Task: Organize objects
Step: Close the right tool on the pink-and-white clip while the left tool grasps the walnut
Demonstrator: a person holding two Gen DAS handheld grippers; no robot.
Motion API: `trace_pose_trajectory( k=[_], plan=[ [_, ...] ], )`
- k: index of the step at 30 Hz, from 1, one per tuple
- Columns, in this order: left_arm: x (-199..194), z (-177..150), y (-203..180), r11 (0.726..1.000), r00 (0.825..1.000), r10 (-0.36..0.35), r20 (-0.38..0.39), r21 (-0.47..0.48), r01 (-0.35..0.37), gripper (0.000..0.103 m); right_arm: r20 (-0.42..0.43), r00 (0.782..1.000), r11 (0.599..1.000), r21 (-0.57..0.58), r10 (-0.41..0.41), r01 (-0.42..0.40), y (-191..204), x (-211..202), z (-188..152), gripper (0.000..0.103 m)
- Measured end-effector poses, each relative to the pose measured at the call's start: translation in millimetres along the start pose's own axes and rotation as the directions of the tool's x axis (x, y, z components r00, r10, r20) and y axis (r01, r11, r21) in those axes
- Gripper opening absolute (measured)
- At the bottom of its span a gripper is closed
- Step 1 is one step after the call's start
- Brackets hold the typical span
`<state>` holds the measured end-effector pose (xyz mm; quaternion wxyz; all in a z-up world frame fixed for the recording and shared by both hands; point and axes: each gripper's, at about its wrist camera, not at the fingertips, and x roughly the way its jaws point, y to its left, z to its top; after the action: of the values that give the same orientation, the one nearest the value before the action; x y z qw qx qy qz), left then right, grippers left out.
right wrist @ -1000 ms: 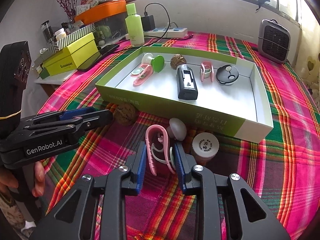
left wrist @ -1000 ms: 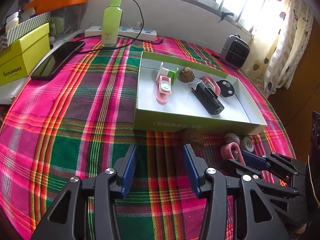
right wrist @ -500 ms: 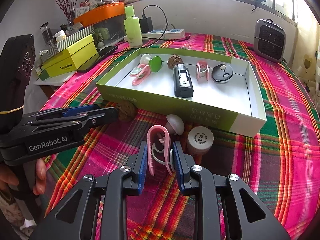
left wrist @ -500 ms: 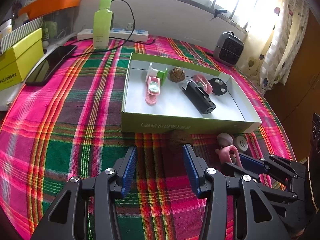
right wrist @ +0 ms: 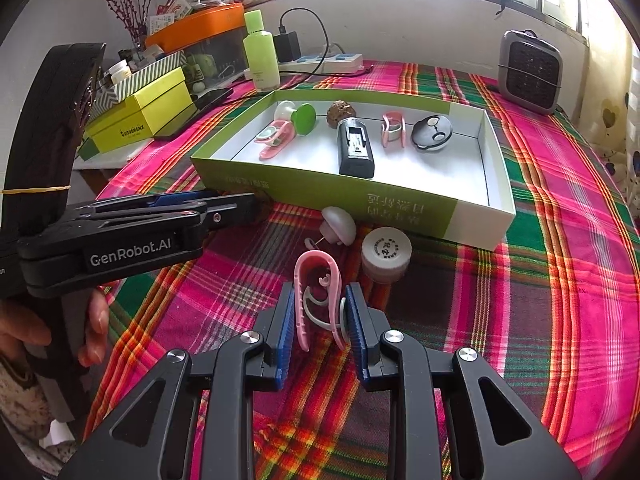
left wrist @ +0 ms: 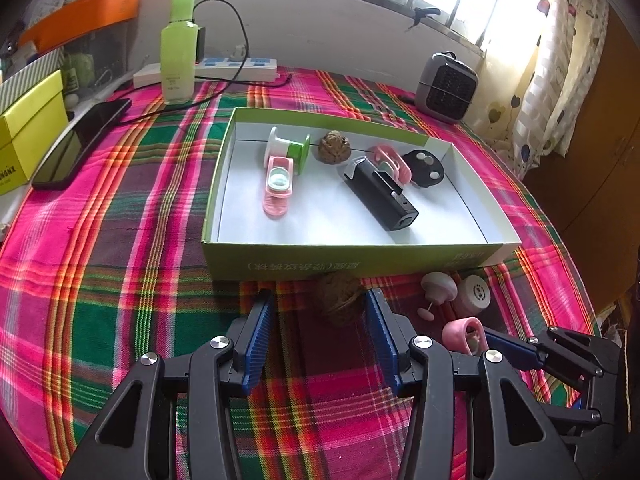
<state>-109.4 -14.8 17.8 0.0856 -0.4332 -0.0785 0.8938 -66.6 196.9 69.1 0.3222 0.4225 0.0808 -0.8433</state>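
The right gripper [right wrist: 320, 320] has its jaws clenched on the pink clip [right wrist: 318, 294], both blue pads pressing the clip's sides while its looped end sticks out ahead toward the green box [right wrist: 320, 190]. The left gripper [left wrist: 316, 334] stands with its jaws released, and a walnut [left wrist: 339, 298] sits on the plaid cloth between the two pads, close to the right pad, with no pad clearly pressing it; the walnut lies just in front of the green box's near wall. Also in front of that wall, beside the pink clip, lie a white mushroom-shaped piece [right wrist: 339, 226] and a white round cap [right wrist: 386, 254], the two just beside each other. Inside the green box rest a pink clip with a round lens [left wrist: 277, 190], a white and green spool [left wrist: 288, 150], a second walnut [left wrist: 334, 147], a black rectangular device [left wrist: 380, 194], another pink clip [left wrist: 392, 162] and a black round disc [left wrist: 424, 168]. Behind the green box on the tabletop [left wrist: 100, 240] stand a green bottle [left wrist: 178, 50] and a power strip [left wrist: 208, 70]; to the box's far right is a small grey heater [left wrist: 446, 86].
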Motion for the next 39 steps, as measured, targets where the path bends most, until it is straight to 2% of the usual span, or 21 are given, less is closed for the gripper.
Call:
trace_pose_trajectory(
  k=[14,18,20,29,39],
  plan=[
    [5.6,2.5,-6.2,0.999,1.000,0.029,0.004,0.013,-0.029,0.044,-0.002,1.000,1.000,0.012,0.013,-0.013,-2.7,1.0,0.0,0.026],
    [6.7,2.7,-7.3,0.999,0.999,0.037,0.003,0.011,-0.038,0.030,0.000,1.000,1.000,0.017,0.018,-0.018,-3.4,0.9,-0.3,0.026],
    [7.2,2.7,-8.6,0.999,0.999,0.044,0.002,0.015,-0.044,0.028,0.001,1.000,1.000,0.018,0.020,-0.020,-3.8,0.9,-0.4,0.026],
    [7.0,1.8,-9.2,0.999,0.999,0.049,0.006,0.015,-0.049,0.027,0.000,1.000,1.000,0.018,0.022,-0.022,-4.1,0.6,-0.7,0.026],
    [5.3,-1.1,-10.8,0.998,0.998,0.055,0.009,0.017,-0.055,0.027,-0.004,1.000,1.000,-0.005,-0.011,0.011,1.1,1.7,-0.3,0.026]
  ],
)
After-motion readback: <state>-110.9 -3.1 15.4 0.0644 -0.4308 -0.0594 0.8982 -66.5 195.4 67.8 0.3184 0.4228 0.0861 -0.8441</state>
